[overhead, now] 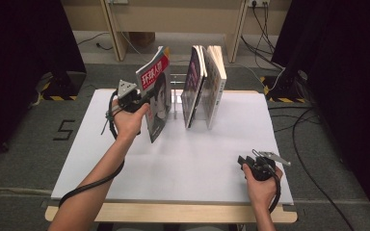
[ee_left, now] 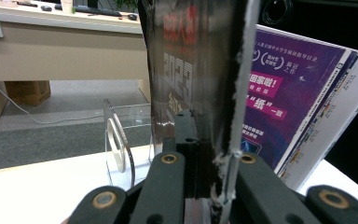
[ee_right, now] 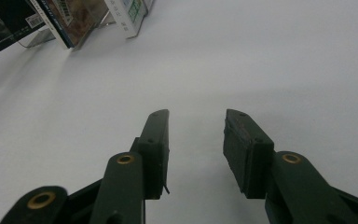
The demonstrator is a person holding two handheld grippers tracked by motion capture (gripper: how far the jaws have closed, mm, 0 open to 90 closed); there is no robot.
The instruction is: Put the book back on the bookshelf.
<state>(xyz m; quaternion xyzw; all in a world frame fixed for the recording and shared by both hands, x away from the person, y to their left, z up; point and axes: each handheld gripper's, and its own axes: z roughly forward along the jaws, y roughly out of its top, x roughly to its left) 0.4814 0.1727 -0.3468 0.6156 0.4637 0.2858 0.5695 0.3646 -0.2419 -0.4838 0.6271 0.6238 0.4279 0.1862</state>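
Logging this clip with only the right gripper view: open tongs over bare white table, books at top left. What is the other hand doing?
Observer: The left tongs are shut on a magazine, gripping its edge and holding it upright.
Operator: Is it in the rack already?
Observer: No. In the high view it stands apart, left of the clear rack, where other magazines lean together.
Operator: Where does my gripper sit on the table?
Observer: The right tongs are near the front right of the white table, well away from the rack.
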